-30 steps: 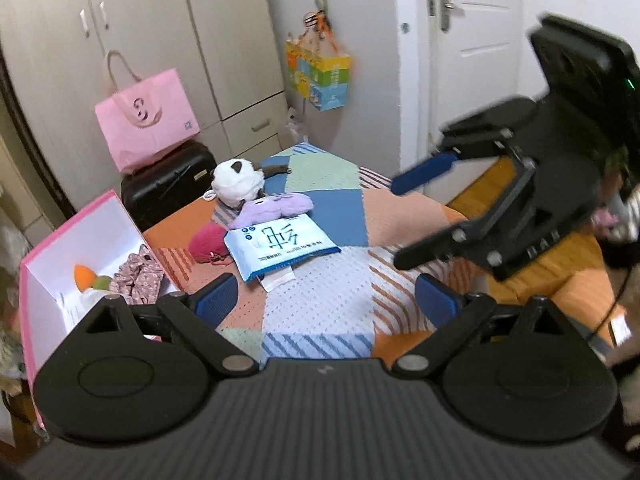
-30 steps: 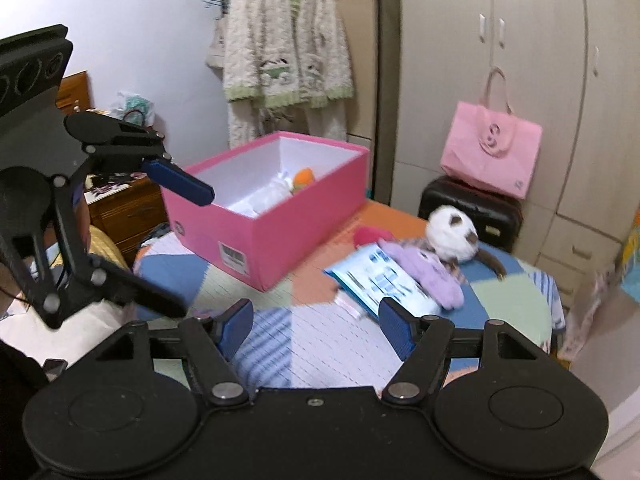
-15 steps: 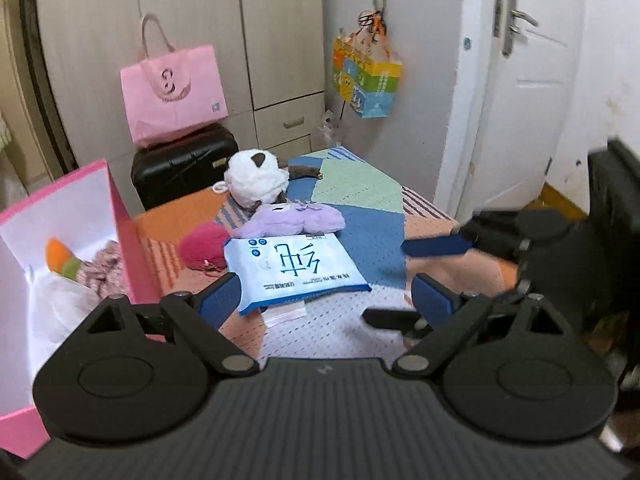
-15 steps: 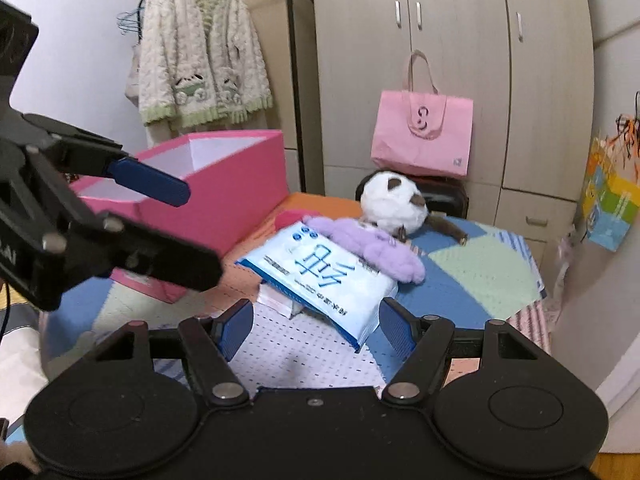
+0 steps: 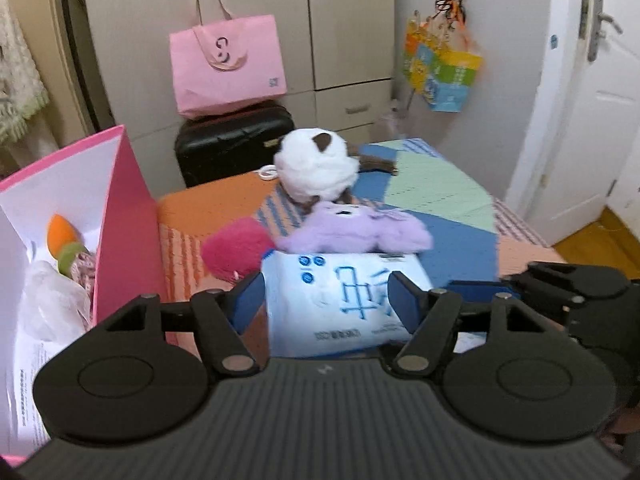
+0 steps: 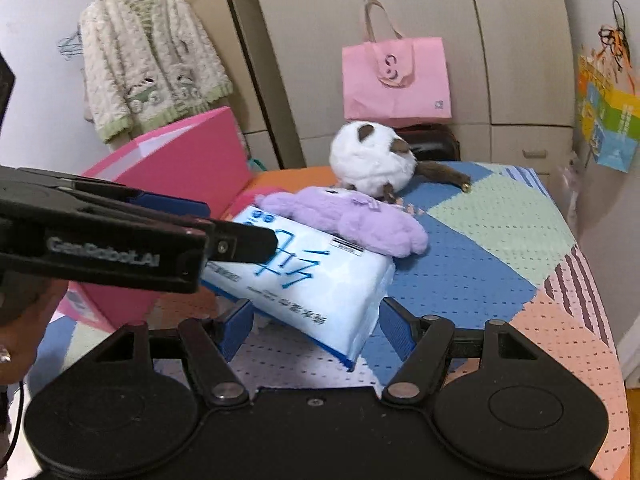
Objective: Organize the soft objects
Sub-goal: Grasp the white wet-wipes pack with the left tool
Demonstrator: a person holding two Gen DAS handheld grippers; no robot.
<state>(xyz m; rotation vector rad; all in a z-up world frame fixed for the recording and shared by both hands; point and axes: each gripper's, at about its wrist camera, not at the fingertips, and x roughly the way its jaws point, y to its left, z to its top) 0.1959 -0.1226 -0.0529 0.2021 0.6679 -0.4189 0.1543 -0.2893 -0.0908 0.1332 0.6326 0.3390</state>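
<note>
A white and blue tissue pack [image 5: 340,300] lies on the patchwork table, also in the right wrist view [image 6: 308,276]. A purple plush [image 5: 356,232] lies on its far edge, a white and brown plush [image 5: 316,168] behind, a magenta plush [image 5: 236,250] to its left. My left gripper [image 5: 326,300] is open, its blue fingers on either side of the pack's near end. My right gripper [image 6: 316,322] is open around the pack's near corner. The left gripper also shows in the right wrist view [image 6: 120,236].
A pink box [image 5: 128,216] stands at the left with soft items inside. A black suitcase [image 5: 236,140] with a pink bag [image 5: 228,64] stands behind the table. The table's right edge [image 6: 600,300] drops off near a white door [image 5: 592,120].
Both grippers have moved forward and down to the tissue pack, which now sits between each pair of fingers. The objects on the table have not moved.
</note>
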